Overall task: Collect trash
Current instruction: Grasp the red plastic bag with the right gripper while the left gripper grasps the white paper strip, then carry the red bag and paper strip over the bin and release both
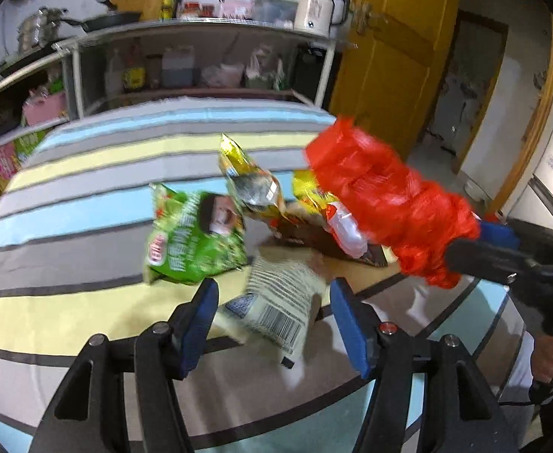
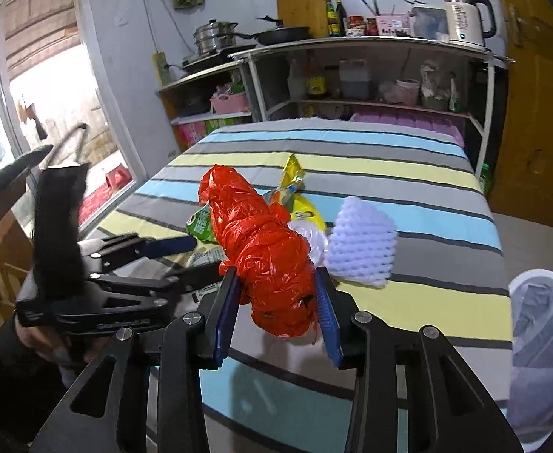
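My right gripper is shut on a crumpled red plastic bag, its blue pads pressing both sides, and holds it above the striped tablecloth. In the left wrist view the red bag hangs at the right, over the trash pile. My left gripper is open, just over a pale barcoded wrapper that its pads do not touch. Beyond it lie a green snack bag, a gold snack bag and brown cardboard. A white foam fruit net sits right of the red bag.
A white bin with a clear liner stands off the table's right edge. Shelves with pans, bottles and a kettle run behind the table. A yellow door is at the back right. A gloved hand holds the left gripper.
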A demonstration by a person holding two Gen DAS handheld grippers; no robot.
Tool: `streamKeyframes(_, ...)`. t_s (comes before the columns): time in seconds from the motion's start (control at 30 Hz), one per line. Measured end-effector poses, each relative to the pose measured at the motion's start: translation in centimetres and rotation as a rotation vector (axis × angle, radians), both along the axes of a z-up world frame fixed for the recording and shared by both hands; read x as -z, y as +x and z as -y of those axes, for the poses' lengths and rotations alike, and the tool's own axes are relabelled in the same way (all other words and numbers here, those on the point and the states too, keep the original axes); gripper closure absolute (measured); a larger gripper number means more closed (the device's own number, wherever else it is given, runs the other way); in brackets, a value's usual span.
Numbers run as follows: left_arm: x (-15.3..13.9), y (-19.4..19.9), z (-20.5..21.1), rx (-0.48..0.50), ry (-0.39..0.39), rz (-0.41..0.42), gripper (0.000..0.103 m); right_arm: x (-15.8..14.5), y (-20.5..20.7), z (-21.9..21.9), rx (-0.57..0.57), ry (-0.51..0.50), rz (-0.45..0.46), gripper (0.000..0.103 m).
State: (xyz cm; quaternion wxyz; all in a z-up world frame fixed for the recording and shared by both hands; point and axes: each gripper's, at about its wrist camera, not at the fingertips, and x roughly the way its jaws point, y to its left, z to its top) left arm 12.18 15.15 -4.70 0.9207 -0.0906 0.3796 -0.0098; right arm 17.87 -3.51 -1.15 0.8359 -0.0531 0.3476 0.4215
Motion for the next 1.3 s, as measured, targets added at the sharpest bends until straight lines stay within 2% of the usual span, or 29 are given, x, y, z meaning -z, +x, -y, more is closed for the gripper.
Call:
streamKeyframes(0.07, 0.5, 0.4, 0.4, -0.004, 0.027, -0.047, 0.040, -0.1, 0.0, 0.5, 0.011, 0.006, 0.001, 0.063)
streamKeyframes(0.17, 0.6, 0.7, 1.5, -0.006, 0.093, -0.068, 0.040, -0.3, 0.1, 1.4, 0.031, 0.014, 0.003, 0.063)
streamKeyframes(0.23, 0.7, 0.6, 2.2, -0.016, 0.146, -0.076, 0.047, -0.4, 0.1, 1.9, 0.045, 0.020, 0.002, 0.063)
streamKeyframes(0.3, 0.7, 0.4, 2.6, -0.018, 0.166, -0.076, 0.054, -0.4, 0.0, 2.7, 0.061, 0.025, 0.002, 0.063)
streamKeyframes(0.43, 0.6, -0.2, 3.3, -0.026, 0.182, -0.067, 0.065, -0.7, -0.3, 3.9, 0.090, 0.035, 0.002, 0.063)
streamKeyframes(0.5, 0.6, -0.5, 3.6, -0.025, 0.179, -0.061, 0.074, -0.8, -0.5, 4.6, 0.106, 0.038, 0.005, 0.063)
streamKeyframes(0.53, 0.6, -0.7, 3.7, -0.025, 0.171, -0.057, 0.081, -0.8, -0.5, 5.0, 0.113, 0.040, 0.006, 0.063)
streamKeyframes(0.57, 0.5, -0.9, 3.7, -0.027, 0.158, -0.054, 0.083, -0.9, -0.5, 5.3, 0.119, 0.042, 0.006, 0.063)
streamKeyframes(0.8, -0.4, -2.7, 4.2, -0.037, 0.092, 0.000, 0.083, -1.1, -0.9, 7.8, 0.173, 0.052, 0.004, 0.063)
streamKeyframes(1.03, -2.6, -4.1, 6.1, -0.006, 0.075, 0.074, 0.083, -1.3, -1.3, 10.0, 0.217, 0.065, 0.010, 0.063)
streamKeyframes(1.3, -4.3, -3.6, 8.7, 0.055, 0.053, 0.118, 0.083, -1.7, -1.8, 12.3, 0.265, 0.073, 0.020, 0.063)
